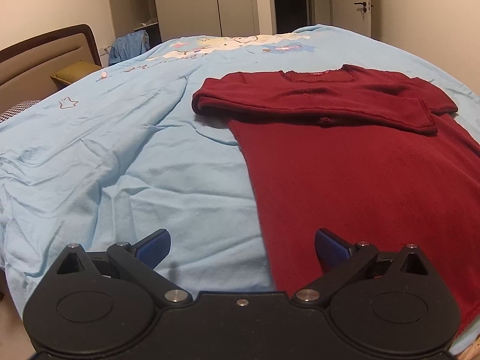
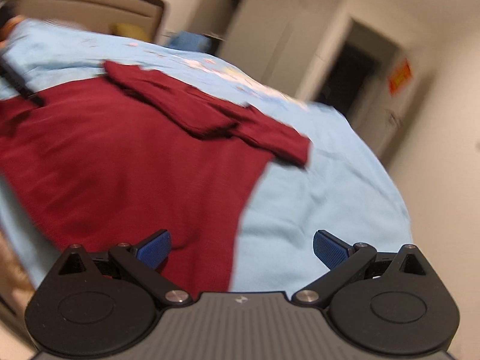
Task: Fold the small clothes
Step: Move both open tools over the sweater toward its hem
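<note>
A dark red knit shirt (image 1: 360, 165) lies flat on the light blue bedspread (image 1: 135, 150), neckline at the far end. Its left sleeve (image 1: 315, 108) is folded across the chest. My left gripper (image 1: 242, 247) is open above the shirt's lower left edge, with nothing between its blue pads. In the blurred right wrist view the same shirt (image 2: 120, 156) spreads to the left, with the short right sleeve (image 2: 279, 141) lying out on the bedspread (image 2: 330, 195). My right gripper (image 2: 242, 247) is open over the shirt's lower right edge, holding nothing.
A padded headboard (image 1: 45, 57) and an olive pillow (image 1: 75, 70) are at the far left. Wardrobe doors (image 1: 186, 3), a dark doorway (image 1: 289, 0) and a white door (image 1: 355, 3) stand beyond the bed. A dark object (image 2: 21, 85) crosses the left edge of the right wrist view.
</note>
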{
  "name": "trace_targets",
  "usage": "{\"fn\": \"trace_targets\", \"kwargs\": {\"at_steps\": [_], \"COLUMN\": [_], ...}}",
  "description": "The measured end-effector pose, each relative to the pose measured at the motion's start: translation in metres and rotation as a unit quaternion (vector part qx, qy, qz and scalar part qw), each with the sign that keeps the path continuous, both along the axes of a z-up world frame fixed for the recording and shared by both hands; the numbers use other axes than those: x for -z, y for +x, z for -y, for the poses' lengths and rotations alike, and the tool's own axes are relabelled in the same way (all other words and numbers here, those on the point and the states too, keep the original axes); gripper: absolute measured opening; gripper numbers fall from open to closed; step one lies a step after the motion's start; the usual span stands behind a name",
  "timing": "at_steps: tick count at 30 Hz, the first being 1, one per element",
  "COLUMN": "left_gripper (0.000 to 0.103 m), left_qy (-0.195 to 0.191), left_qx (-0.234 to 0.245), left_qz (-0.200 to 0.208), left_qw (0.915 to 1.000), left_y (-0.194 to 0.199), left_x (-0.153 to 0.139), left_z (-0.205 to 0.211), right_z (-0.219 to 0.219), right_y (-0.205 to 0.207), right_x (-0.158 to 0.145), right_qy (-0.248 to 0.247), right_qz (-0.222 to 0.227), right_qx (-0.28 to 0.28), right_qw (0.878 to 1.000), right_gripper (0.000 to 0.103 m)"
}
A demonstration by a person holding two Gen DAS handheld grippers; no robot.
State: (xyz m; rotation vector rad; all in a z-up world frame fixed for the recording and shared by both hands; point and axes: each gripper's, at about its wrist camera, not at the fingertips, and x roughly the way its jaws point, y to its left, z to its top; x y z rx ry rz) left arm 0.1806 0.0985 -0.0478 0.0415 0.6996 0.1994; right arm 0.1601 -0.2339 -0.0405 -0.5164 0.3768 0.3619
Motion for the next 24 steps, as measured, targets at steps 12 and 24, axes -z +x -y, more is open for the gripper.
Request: {"fn": "trace_targets", "kwargs": {"at_steps": [12, 24], "left_gripper": [0.102, 0.102], "left_qy": [-0.003, -0.016], "left_qx": [0.028, 0.106], "left_qz": [0.026, 0.043], "left_qw": [0.9993, 0.9933], "left_y": [-0.020, -0.026], "left_x": [-0.012, -0.015], "left_z": [0.022, 0.061], "right_z": [-0.053, -0.065], "right_y": [-0.019, -0.039], "right_x": [0.029, 0.040], "right_qy": [-0.116, -0.205], "right_qz": [-0.002, 0.029], "right_qx": [-0.056, -0.097], "right_qw": [0.992, 0.974], "right_gripper": [0.103, 0.103]}}
